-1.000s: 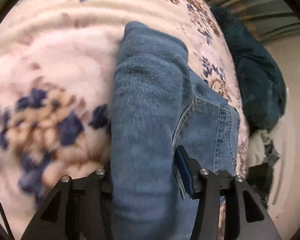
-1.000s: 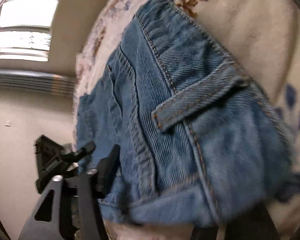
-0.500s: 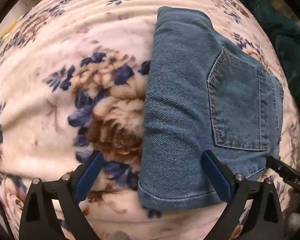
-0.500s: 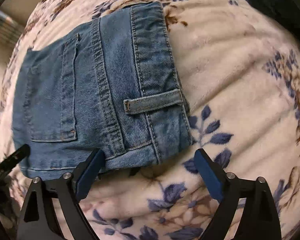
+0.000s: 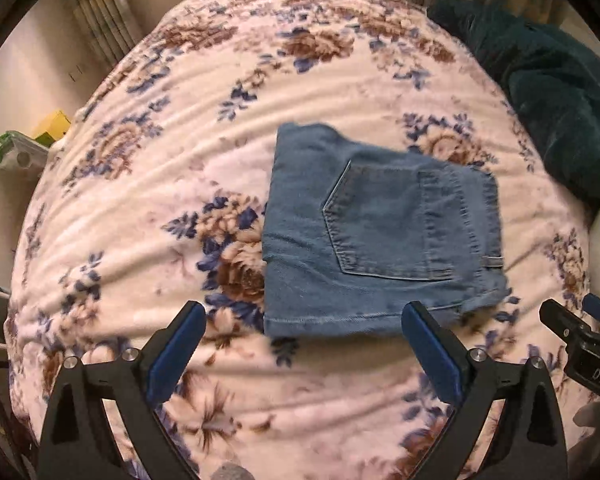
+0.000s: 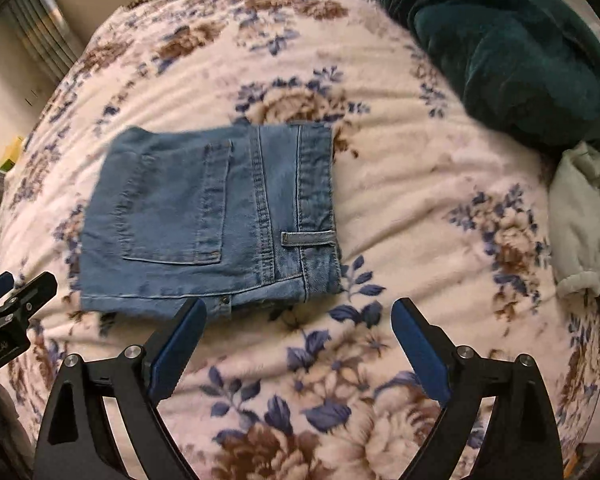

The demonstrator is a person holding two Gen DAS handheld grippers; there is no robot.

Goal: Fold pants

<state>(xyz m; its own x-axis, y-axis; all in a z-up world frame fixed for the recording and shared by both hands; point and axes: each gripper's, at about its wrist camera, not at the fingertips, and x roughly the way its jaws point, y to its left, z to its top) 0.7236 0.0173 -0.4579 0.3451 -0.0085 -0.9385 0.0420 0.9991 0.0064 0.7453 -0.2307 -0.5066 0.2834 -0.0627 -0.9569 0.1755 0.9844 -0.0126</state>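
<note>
The blue denim pants lie folded into a compact rectangle on the floral blanket, back pocket up. They also show in the right wrist view, with the waistband and a belt loop at their right side. My left gripper is open and empty, just in front of the pants' near edge. My right gripper is open and empty, in front of the pants' near right corner. Neither touches the denim. The other gripper shows at the edge of each view.
A dark teal blanket is heaped at the back right of the bed. A grey-green garment lies at the right edge. A yellow and green object sits beyond the bed's left side. Wall and radiator are behind.
Both grippers let go of the pants, opened wide and pulled back toward the near side. The pants now lie flat and folded on the blanket.
</note>
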